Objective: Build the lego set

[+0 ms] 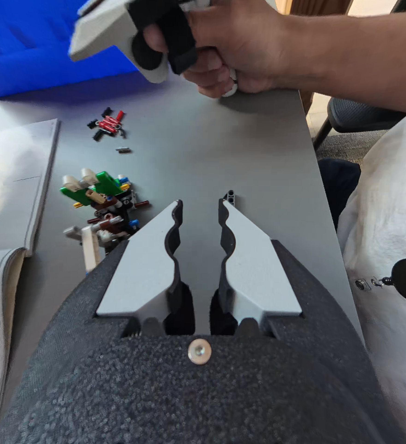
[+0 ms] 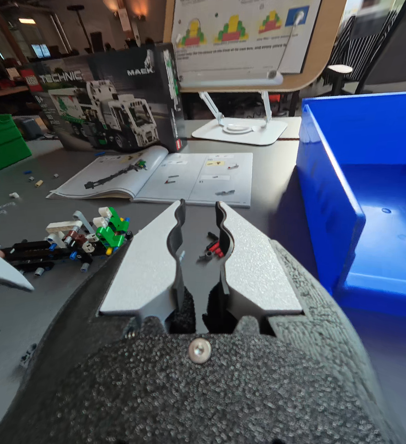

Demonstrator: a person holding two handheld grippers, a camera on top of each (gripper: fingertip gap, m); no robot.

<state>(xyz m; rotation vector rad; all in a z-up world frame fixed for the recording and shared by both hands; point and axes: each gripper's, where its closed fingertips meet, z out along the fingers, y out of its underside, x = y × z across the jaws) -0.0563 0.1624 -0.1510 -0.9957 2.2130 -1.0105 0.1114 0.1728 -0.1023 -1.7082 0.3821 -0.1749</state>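
The part-built Lego model (image 1: 105, 204), with black beams, green plates and tan, white and brown parts, lies on the grey table left of my left gripper (image 1: 200, 204), which is open and empty just above the table. A small dark grey beam piece (image 1: 230, 195) lies just past its right fingertip. Loose red and black pins (image 1: 109, 123) lie farther off. In the right wrist view my right gripper (image 2: 200, 204) is open and empty, hovering over the pins (image 2: 212, 249). The model (image 2: 77, 240) sits to its left.
An open instruction booklet (image 2: 173, 177) and the set's box (image 2: 105, 101) lie beyond the model. A blue bin (image 2: 365, 204) stands at the right, a green bin (image 2: 0, 144) at the far left. Small loose parts (image 2: 38, 183) are scattered left. A white stand (image 2: 240, 129) holds a screen behind.
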